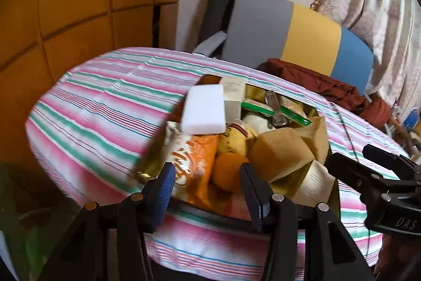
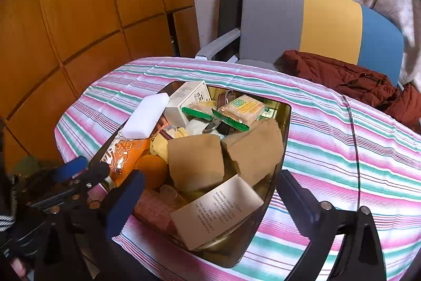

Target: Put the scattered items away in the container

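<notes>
Gold tin (image 2: 282, 128) heaped: white foam block (image 2: 147, 116), crinkly orange packet (image 1: 193, 157), brown paper boxes. Left gripper (image 1: 208, 181), right gripper (image 2: 210, 198) both spread, empty.

Gold container (image 2: 285, 123) on striped cloth (image 2: 342, 149) brims with packets; right gripper (image 2: 210, 196) jaws spread wide, empty.

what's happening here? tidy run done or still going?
Looks about finished. A gold tin sits on the striped tablecloth, piled with stuff: white block, orange snack bag, orange fruit, brown paper packets, green-edged cracker packs, small boxes. Nothing loose shows on the cloth. Both hand-held grippers are open and empty at the tin's near edge: left hand-held gripper, right hand-held gripper.
</notes>
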`<move>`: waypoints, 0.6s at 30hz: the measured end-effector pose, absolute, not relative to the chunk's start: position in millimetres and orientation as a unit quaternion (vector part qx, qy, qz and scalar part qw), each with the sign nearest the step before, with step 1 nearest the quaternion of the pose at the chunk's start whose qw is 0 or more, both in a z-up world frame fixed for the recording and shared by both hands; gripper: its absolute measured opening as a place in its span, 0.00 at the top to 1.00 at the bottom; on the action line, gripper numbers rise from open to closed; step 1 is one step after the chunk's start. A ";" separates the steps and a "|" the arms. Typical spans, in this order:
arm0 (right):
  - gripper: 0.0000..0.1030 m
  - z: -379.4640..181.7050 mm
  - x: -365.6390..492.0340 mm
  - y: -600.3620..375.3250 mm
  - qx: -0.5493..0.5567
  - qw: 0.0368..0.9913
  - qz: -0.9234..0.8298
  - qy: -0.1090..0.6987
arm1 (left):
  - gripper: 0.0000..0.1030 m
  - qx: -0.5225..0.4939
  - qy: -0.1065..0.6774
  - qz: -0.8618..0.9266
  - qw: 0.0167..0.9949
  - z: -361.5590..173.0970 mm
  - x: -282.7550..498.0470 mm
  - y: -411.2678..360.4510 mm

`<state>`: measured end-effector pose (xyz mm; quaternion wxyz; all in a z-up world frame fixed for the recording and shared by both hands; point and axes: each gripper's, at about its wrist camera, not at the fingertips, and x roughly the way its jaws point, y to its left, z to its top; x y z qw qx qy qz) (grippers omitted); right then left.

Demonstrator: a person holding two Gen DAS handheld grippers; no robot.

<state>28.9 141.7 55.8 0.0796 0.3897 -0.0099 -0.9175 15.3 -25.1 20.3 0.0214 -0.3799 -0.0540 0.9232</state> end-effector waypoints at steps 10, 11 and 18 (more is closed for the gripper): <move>0.00 53.7 37.1 132.4 0.394 0.069 -0.916 -0.031 | 0.50 -0.380 -0.030 0.924 -0.025 36.6 28.5 -29.1; 0.00 54.1 38.1 131.4 0.394 0.069 -0.916 -0.030 | 0.50 -0.382 -0.027 0.924 -0.027 36.8 28.9 -28.2; 0.00 59.5 44.5 129.4 0.376 0.061 -0.924 -0.019 | 0.50 -0.383 -0.009 0.923 -0.033 38.4 32.5 -21.3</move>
